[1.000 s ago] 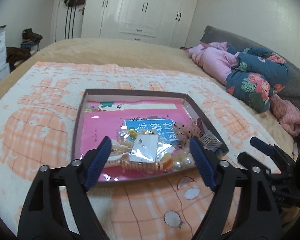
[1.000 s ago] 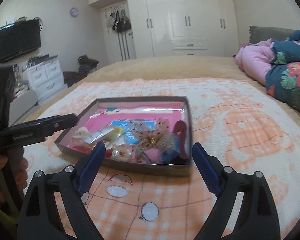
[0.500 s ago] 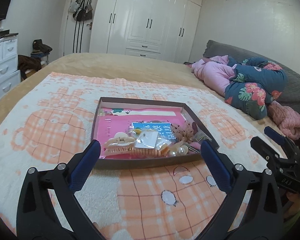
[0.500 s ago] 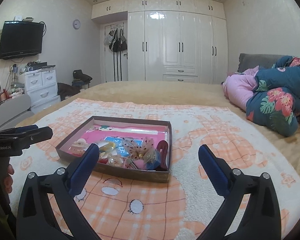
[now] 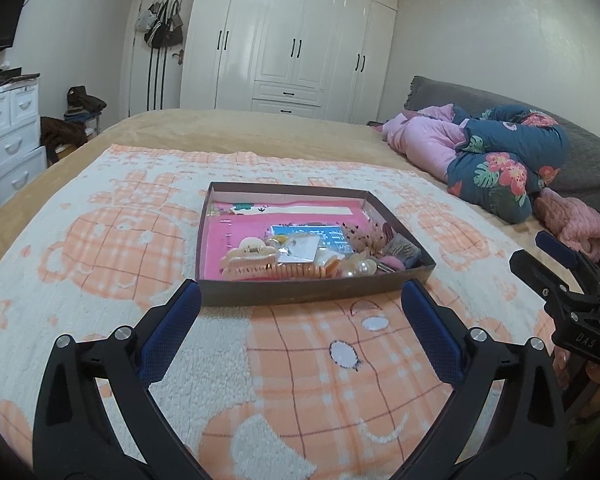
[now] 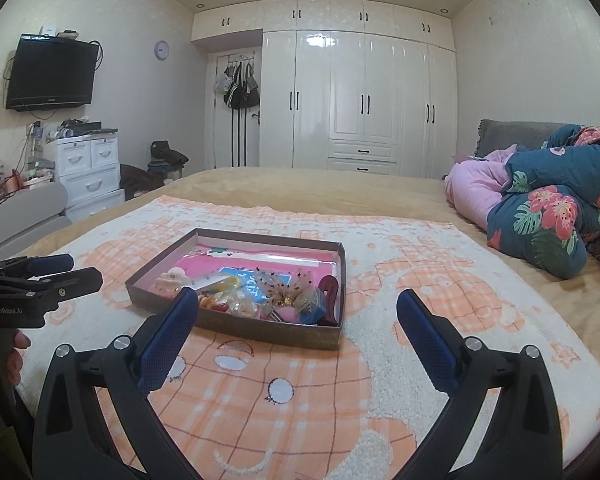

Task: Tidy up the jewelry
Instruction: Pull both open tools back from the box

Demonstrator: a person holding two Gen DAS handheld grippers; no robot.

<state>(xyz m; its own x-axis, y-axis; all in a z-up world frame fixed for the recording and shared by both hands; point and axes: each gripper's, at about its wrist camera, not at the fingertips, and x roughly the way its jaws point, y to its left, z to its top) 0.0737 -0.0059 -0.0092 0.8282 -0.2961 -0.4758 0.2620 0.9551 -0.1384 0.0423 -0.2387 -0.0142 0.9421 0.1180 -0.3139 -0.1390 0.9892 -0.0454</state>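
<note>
Now both grippers are hovering wide apart and holding nothing: the left gripper (image 5: 300, 312) squarely before the brown tray (image 5: 316, 290), the right gripper (image 6: 298, 320) off its right corner. Lying on the orange-checked blanket (image 5: 340, 380), the tray is running lengthwise away towards the wardrobe (image 6: 360, 100), its jewelry (image 5: 300, 258) heaped at the near end.

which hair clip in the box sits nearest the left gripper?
The cream claw clip, at the box's near-left corner, closest to the left gripper. The dark red clip lies on the far right side.

Even ceiling light, glare on wardrobe (image 6: 356, 92), fisheye-bent dark edges, sharp focus.
</note>
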